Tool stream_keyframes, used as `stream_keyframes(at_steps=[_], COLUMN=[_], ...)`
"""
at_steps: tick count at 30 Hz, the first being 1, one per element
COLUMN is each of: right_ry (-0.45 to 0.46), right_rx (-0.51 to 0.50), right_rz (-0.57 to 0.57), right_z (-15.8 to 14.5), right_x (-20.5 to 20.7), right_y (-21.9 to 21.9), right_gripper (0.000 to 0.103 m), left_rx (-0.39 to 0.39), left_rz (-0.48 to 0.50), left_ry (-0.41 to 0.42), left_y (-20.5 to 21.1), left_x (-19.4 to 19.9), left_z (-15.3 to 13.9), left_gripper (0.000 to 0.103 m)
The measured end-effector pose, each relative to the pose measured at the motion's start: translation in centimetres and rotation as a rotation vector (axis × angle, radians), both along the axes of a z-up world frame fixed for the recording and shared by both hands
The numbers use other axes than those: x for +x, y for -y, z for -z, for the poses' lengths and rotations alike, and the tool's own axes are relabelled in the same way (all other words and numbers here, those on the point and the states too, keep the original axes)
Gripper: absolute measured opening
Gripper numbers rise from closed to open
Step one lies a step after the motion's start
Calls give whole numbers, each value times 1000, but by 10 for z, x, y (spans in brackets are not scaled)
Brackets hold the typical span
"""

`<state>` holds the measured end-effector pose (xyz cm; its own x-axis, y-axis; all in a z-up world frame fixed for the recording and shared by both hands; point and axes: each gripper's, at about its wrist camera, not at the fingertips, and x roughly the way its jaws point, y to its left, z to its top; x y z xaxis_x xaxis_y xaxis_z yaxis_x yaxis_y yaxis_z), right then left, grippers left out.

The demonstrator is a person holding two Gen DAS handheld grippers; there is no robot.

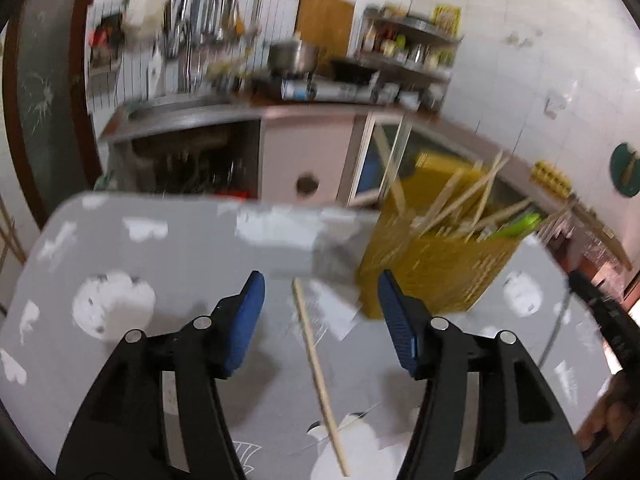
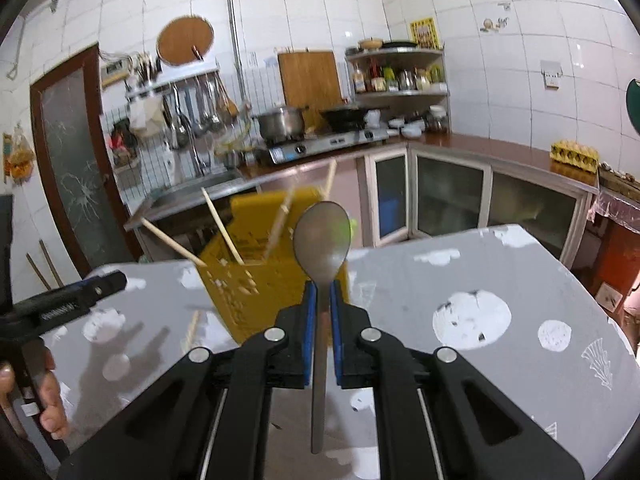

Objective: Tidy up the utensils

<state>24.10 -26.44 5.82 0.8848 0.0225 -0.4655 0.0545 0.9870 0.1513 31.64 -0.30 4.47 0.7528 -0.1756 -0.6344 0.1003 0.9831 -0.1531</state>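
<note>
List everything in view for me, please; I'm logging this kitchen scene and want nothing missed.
Utensil basket: one, yellow, on the table ahead of both grippers.
Chopsticks in basket: several, pale wood, sticking out at angles.
Loose chopstick: one, pale wood, on the table between the left fingers.
Spoon: one, metal, bowl upward, in the right gripper.
Table: one, grey with white patches.
Pot: one, steel, on the stove.
Left gripper: black, blue pads, open.
Right gripper: closed on the spoon.
</note>
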Motion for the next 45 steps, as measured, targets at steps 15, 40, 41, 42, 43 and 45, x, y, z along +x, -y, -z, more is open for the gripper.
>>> stream_keyframes(at_steps=[15, 40, 41, 42, 43, 45], right_ry=[-132, -57, -49, -35, -24, 9], right_rx=[38, 27, 27, 24, 21, 14], right_rz=[45, 34, 34, 34, 34, 35], right_z=[41, 24, 23, 21, 18, 12], right_x=[35, 16, 14, 11, 10, 4], right_y=[28, 13, 13, 12, 11, 11], right_gripper=[8, 8, 8, 8, 8, 8], left_rx=[97, 50, 43, 37, 32, 27], left_rz=[-39, 8, 12, 17, 21, 29], left_ry=[-296, -90, -63, -41, -14, 43], left_y=[17, 17, 17, 16, 16, 15], left_x=[70, 23, 15, 10, 4, -9], left_z=[100, 48, 40, 35, 29, 16], left_gripper=[45, 4, 5, 4, 4, 4])
